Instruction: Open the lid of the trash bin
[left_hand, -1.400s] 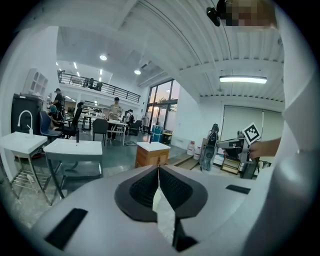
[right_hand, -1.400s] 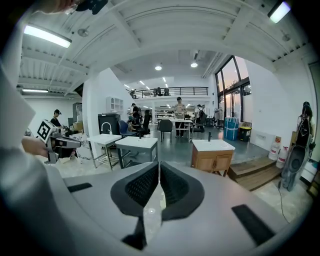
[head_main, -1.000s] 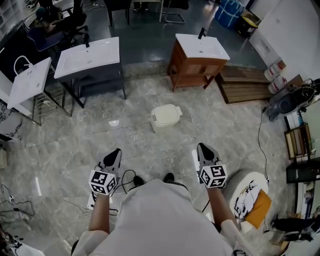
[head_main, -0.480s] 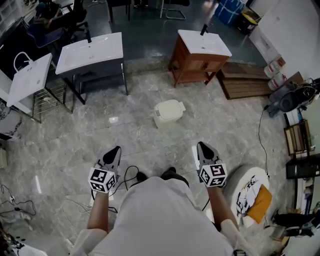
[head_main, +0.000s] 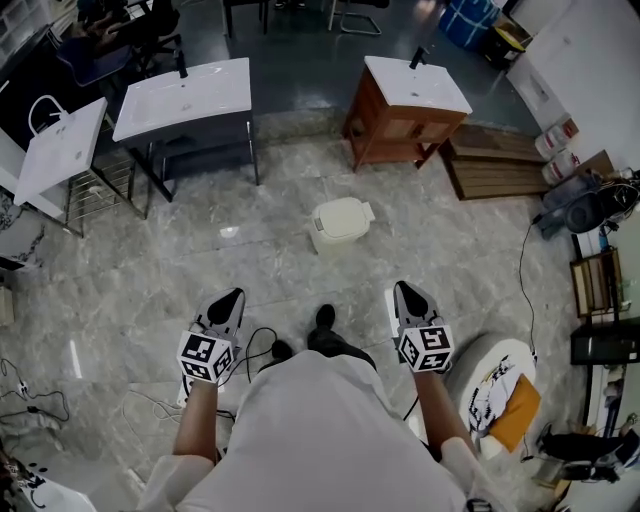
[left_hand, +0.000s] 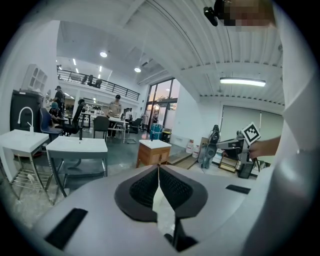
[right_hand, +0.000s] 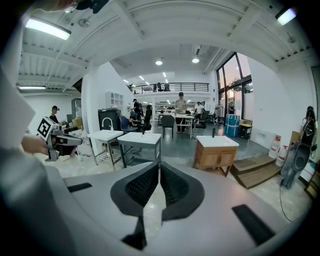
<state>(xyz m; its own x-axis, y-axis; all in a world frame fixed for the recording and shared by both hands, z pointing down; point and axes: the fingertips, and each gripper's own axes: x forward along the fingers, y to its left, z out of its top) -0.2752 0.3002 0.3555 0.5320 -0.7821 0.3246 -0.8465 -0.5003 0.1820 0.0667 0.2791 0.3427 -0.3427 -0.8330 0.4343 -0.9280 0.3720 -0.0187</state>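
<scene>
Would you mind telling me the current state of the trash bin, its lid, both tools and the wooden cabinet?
trash bin: upright, apart from both tools.
lid: closed.
left tool: shut, nothing between its jaws.
right tool: shut, nothing between its jaws.
wooden cabinet: doors closed.

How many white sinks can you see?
3. One white sink on a wire rack at the far left, one white sink on a dark grey stand beside it, one white sink on a brown wooden cabinet to the right. More may be hidden.
</scene>
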